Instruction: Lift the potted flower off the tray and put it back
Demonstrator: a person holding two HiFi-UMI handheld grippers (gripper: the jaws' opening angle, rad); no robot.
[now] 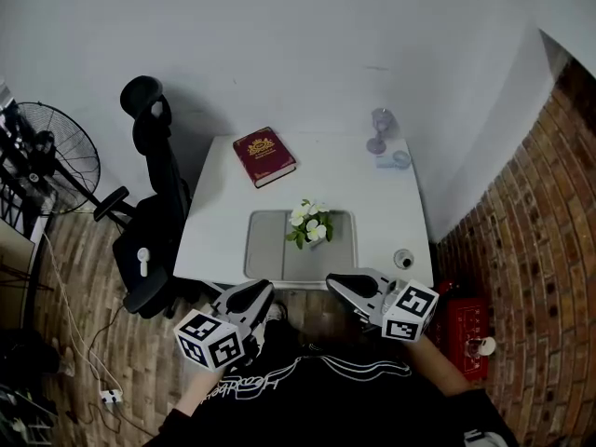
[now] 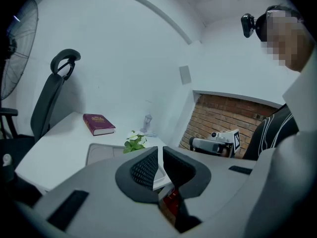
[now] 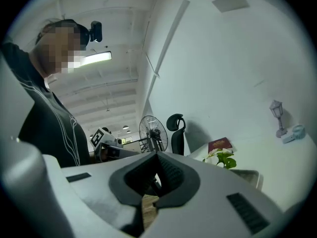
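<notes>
A potted flower [image 1: 309, 223] with white blooms and green leaves stands on the grey tray [image 1: 270, 250], in the tray's right half, on the white table [image 1: 391, 212]. Both grippers hover off the table's near edge, short of the tray. My left gripper [image 1: 260, 292] is closed to a thin slit with nothing in it; the flower [image 2: 134, 142] and tray [image 2: 98, 153] lie beyond its tips [image 2: 160, 155]. My right gripper [image 1: 336, 282] is shut and empty, its pads meeting at the tips [image 3: 157, 156], with the flower [image 3: 222, 157] off to its right.
A dark red book [image 1: 264, 156] lies at the table's back left. A small lamp ornament [image 1: 380, 130] and a little cup [image 1: 400, 159] stand at the back right, a small round object [image 1: 402, 259] near the front right corner. A black office chair [image 1: 154, 194] and a fan [image 1: 56, 156] stand left; a red box [image 1: 463, 329] sits on the floor at right.
</notes>
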